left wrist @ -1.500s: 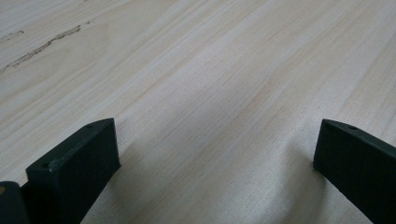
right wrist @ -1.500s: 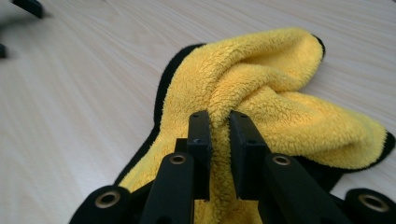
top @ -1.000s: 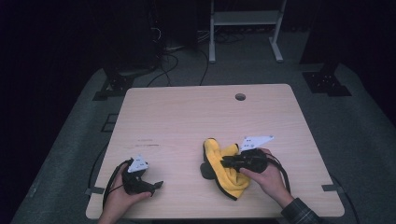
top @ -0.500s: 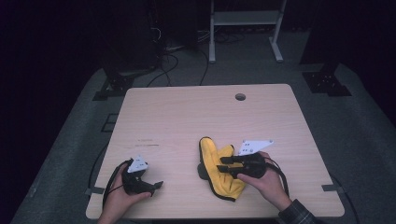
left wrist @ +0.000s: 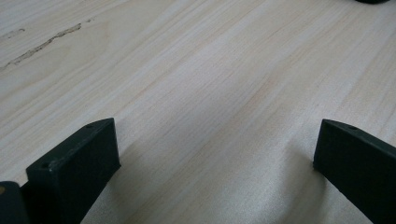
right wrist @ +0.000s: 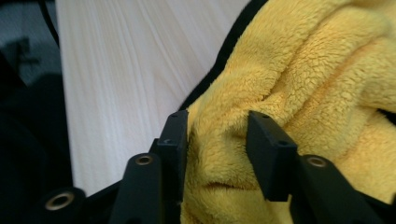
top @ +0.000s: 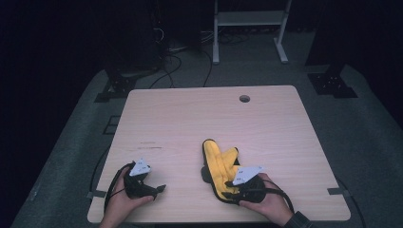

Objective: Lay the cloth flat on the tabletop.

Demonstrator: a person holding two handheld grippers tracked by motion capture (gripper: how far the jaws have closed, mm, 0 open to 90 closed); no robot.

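Pinching yellow fleece point(right wrist: 299, 84), right gripper point(right wrist: 217, 135) lies low near table point(top: 190, 118) edge.

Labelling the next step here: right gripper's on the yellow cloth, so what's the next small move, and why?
Probably lift the right gripper slightly and draw the pinched fold across. Its jaws stand closed on a ridge of the yellow cloth, which lies bunched near the table front edge. The left gripper rests open on bare wood, so it could come over to pin the far edge.

dim surroundings, evenly lit table point(top: 266, 123), soft shadows, slightly grainy high view.
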